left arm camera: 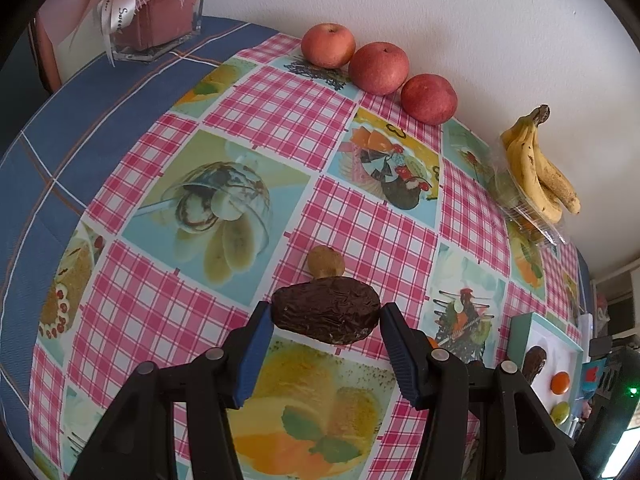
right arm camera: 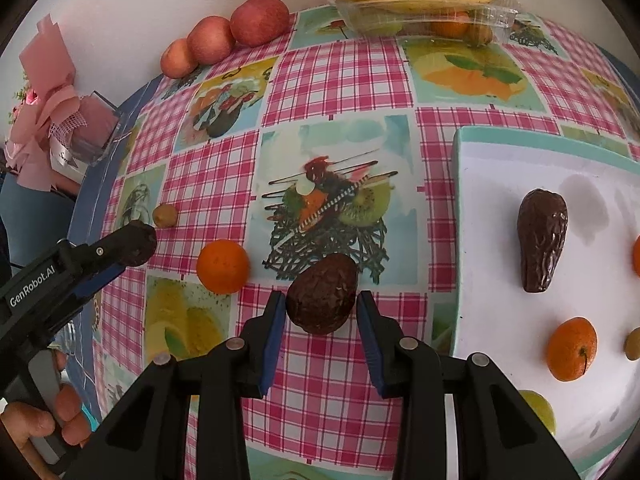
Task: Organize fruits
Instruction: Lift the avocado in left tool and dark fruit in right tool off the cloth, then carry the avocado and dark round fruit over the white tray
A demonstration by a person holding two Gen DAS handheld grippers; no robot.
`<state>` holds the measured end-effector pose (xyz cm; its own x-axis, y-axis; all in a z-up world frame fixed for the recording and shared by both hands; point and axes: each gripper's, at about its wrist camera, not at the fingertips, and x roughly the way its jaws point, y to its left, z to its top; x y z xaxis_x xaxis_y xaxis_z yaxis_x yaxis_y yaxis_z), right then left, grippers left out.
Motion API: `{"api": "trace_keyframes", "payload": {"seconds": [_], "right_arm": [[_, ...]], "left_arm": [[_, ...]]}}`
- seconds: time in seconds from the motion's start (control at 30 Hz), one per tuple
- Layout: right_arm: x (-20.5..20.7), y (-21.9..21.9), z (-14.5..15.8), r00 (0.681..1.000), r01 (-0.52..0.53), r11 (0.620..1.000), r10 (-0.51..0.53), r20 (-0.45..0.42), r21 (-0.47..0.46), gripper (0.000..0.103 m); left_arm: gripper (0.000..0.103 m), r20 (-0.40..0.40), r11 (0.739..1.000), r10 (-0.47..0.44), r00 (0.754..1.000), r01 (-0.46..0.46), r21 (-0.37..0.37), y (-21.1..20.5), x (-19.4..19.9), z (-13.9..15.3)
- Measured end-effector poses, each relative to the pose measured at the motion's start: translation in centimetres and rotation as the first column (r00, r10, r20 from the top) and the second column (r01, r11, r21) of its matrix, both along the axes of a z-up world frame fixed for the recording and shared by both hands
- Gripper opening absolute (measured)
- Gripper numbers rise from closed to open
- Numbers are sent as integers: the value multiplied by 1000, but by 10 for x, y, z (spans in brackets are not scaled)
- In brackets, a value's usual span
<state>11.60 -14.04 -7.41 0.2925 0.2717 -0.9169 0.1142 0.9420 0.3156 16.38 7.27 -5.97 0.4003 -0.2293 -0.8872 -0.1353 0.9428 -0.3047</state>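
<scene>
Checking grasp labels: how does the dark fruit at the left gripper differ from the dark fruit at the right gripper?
Pose: the left fruit lies crosswise, clamped end to end by the left gripper. The right fruit points lengthwise between the fingers of the right gripper, with thin gaps either side, so it is not clamped.
Shape: the left fruit looks long and flattish; the right fruit looks egg-shaped, possibly foreshortened.
Both are dark brown and wrinkled.
</scene>
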Motion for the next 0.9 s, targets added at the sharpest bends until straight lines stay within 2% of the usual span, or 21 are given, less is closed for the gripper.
{"api": "trace_keyframes", "payload": {"seconds": [0.4, 0.67, 0.9], "right_arm": [[-1, -3, -1, 999, 18, 1000, -19, 27, 20, 37], [-9, -12, 36, 992, 42, 998, -48, 120, 50, 37], [-20, -28, 70, 980, 72, 997, -68, 189, -14, 37]], "left_arm": [[58, -8, 1000, -12, 1000, 12, 22, -4, 2, -4], [58, 42, 999, 0, 999, -2, 40, 0, -1, 15], [58, 102, 998, 11, 995, -18, 65, 0, -9, 39]]}}
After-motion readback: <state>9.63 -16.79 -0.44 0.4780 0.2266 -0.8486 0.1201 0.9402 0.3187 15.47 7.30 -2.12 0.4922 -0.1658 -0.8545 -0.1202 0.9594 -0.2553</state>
